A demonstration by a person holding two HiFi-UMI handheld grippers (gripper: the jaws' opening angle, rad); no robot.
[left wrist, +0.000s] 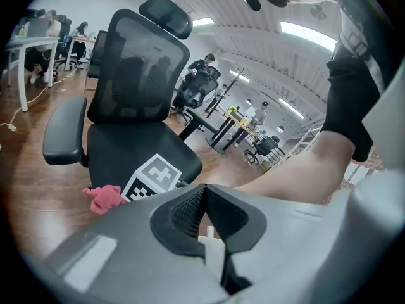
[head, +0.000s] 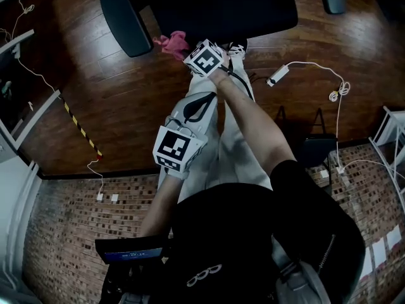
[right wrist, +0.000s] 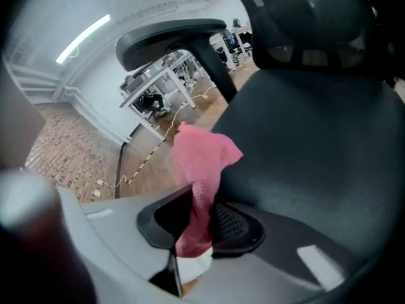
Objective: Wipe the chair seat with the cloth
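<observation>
The right gripper [right wrist: 197, 230] is clamped on a pink cloth [right wrist: 201, 160]. A narrow fold is pinched between the pads and the rest stands up past the jaws in a loose bunch. In the head view the cloth [head: 172, 43] sits just off the front corner of the black office chair seat [head: 221, 8], beside the armrest [head: 123, 18]. From the left gripper view it seems to hang over the wooden floor [head: 95, 100] rather than on the cushion, so wiping looks not yet begun.

The left gripper [left wrist: 204, 211] is held back near the person's body. Its jaws are together with nothing between them.

To do the stroke well, the free bunch of cloth should land flat on the seat first. The gripper should be tipped low enough that fabric, not the hard jaw tips, bears on the cushion. Long overlapping passes from the front edge toward the backrest would cover the seat, and the grip needs to stay firm because only a thin fold is caught and dragging could pull it free.
</observation>
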